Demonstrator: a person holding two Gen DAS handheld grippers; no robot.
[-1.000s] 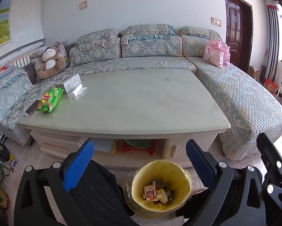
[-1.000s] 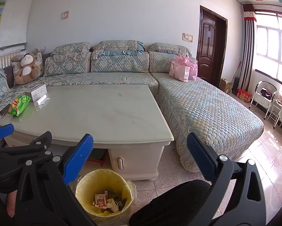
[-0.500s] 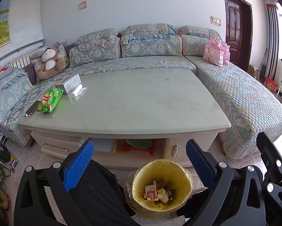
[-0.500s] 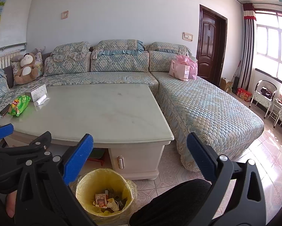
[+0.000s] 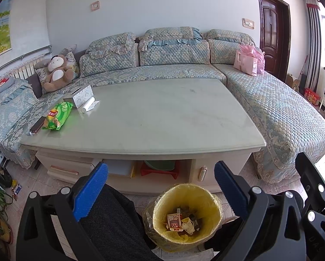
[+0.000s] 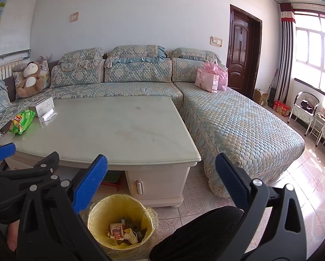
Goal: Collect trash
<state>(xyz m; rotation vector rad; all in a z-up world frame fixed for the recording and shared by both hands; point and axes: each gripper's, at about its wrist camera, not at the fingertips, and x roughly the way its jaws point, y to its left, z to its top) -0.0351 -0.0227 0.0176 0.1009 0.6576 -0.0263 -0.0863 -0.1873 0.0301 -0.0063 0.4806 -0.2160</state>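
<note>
A yellow-lined trash bin (image 5: 186,215) (image 6: 121,221) stands on the floor in front of the pale coffee table (image 5: 162,117) (image 6: 110,134), with small boxes and crumpled paper inside. A green snack bag (image 5: 58,115) (image 6: 22,121) lies at the table's left end, beside a tissue box (image 5: 78,95) (image 6: 41,106) and a white roll (image 5: 88,106). My left gripper (image 5: 160,189) hangs open above the bin with nothing between its blue pads. My right gripper (image 6: 160,187) is open and empty too, just right of the bin. The left gripper's body (image 6: 21,182) shows at the right wrist view's left edge.
A patterned corner sofa (image 5: 271,108) (image 6: 227,113) wraps the table's far and right sides, with a plush bear (image 5: 55,71) and pink bags (image 5: 249,62) on it. A phone (image 5: 37,124) lies by the snack bag. The person's dark-clad knees (image 5: 110,224) flank the bin.
</note>
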